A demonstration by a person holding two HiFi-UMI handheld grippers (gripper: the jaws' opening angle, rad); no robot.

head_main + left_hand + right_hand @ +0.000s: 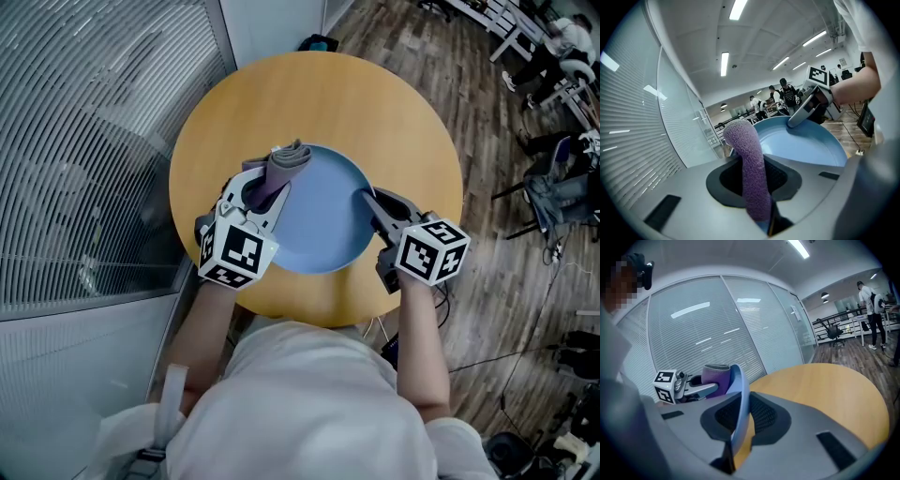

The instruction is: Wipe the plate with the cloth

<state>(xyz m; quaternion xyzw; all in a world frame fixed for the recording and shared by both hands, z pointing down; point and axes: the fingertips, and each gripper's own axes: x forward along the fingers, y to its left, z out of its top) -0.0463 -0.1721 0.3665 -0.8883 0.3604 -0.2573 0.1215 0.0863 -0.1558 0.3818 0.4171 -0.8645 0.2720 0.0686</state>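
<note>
A round blue plate [323,211] sits in the middle of the round wooden table [375,103]. My left gripper [272,192] is at the plate's left rim, shut on a folded purple cloth [281,169] that sticks up past the jaws. In the left gripper view the cloth [747,164] stands clamped between the pads, with the plate [806,145] just behind it. My right gripper [368,199] holds the plate's right rim. The right gripper view shows the plate [740,399] edge-on and pinched between the jaws, with the cloth [715,376] at its far side.
A glass wall with blinds [84,141] runs close along the table's left. Wooden floor [497,159] with chairs, desks and cables lies to the right. Several people [785,93] stand far off in the room. The table's near edge is against the person's body.
</note>
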